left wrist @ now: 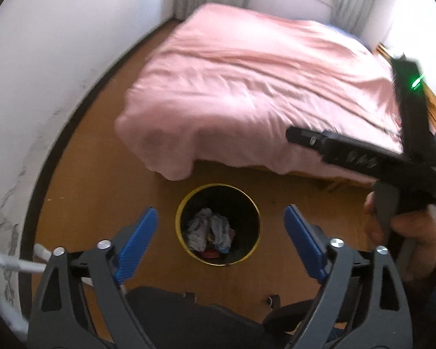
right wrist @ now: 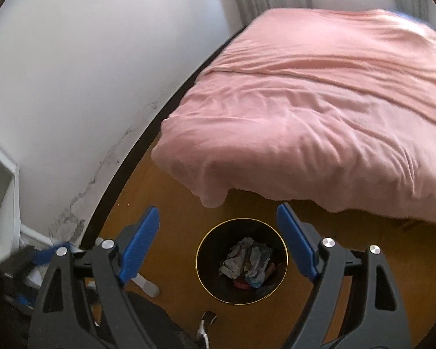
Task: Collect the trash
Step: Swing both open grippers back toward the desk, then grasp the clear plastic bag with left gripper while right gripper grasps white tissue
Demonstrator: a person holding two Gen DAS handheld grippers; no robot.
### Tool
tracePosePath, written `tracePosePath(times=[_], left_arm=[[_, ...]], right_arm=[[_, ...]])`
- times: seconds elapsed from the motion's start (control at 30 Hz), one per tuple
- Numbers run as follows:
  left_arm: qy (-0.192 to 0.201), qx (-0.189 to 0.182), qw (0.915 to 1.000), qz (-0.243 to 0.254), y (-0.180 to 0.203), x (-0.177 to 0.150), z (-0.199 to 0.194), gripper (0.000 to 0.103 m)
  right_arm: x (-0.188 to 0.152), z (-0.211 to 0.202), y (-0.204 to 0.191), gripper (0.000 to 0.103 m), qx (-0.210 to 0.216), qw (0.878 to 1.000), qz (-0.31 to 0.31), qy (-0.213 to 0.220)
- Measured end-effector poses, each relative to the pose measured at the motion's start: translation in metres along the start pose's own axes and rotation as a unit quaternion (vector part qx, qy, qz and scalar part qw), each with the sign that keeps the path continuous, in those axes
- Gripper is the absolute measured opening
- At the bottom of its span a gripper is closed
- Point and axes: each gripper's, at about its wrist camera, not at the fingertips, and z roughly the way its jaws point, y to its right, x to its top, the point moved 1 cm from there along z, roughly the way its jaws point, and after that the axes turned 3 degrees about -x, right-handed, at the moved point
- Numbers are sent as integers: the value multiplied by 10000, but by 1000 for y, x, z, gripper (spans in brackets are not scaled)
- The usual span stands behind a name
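the left gripper (left wrist: 221, 218), with its 2 blue ribbed pads spread wide and nothing between them, hangs above a round black waste bin with a thin gold rim (left wrist: 177, 218) standing on the orange-brown wooden floor (left wrist: 101, 174). seen through the gap between the jaws, the bin holds crumpled white and pale blue paper trash (left wrist: 209, 229) over a scrap of red at its bottom. the right gripper (right wrist: 218, 226) is likewise splayed open and empty, and the same bin (right wrist: 199, 258) sits just below and between its pads, the wadded paper (right wrist: 247, 258) resting inside it. beyond both sets of jaws lies a bed draped in a wrinkled pink cover (left wrist: 247, 87), its corner hanging down near the bin's far side. to the left of the jaws runs a white wall with grey scuff marks (right wrist: 72, 87) above a dark skirting board. at the right of the left gripper's view, a hand (left wrist: 404, 229) grips the black handle of the other tool.
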Motion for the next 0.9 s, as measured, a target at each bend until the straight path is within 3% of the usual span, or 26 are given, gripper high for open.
tracePosePath(times=[0.1, 0.2, 0.33, 0.43, 0.53, 0.57, 0.73, 0.8, 0.83, 0.87, 0.9], left_arm=[[407, 212, 9988, -193, -24, -11, -53, 91], [760, 542, 9944, -493, -56, -29, -107, 92], [1144, 1286, 9794, -1058, -111, -67, -177, 92], [1346, 1874, 9584, -1682, -157, -111, -229, 92], [1415, 2467, 9292, -2362, -197, -163, -276, 92], [1451, 2698, 9141, -2657, -212, -189, -296, 92], [1623, 3305, 8568, -3610, -244, -277, -360, 92], [1639, 3493, 8313, -4002, -253, -315, -382, 92], [1657, 3546, 8225, -4127, -255, -328, -390, 92], [1672, 3624, 8090, -4315, -258, -346, -400, 92], [1682, 3667, 8017, -4411, -261, -358, -405, 92]], right_arm=[[-1, -7, -35, 80, 147, 9991, -374, 106], [-3, -21, -91, 80, 613, 9944, -824, 235], [-18, -41, -192, 80, 1404, 9737, -1776, 270], [-37, -53, -273, 80, 2089, 9467, -2448, 128], [-62, -64, -357, 80, 2676, 9116, -3120, -41], [-72, -68, -387, 80, 2884, 8972, -3343, -125], [-112, -84, -504, 80, 3546, 8370, -4150, -386], [-122, -84, -544, 78, 3682, 8218, -4317, -517], [-127, -80, -568, 75, 3775, 8151, -4343, -668], [-131, -80, -581, 74, 3842, 8115, -4333, -778], [-133, -75, -595, 73, 3871, 8102, -4317, -863]])
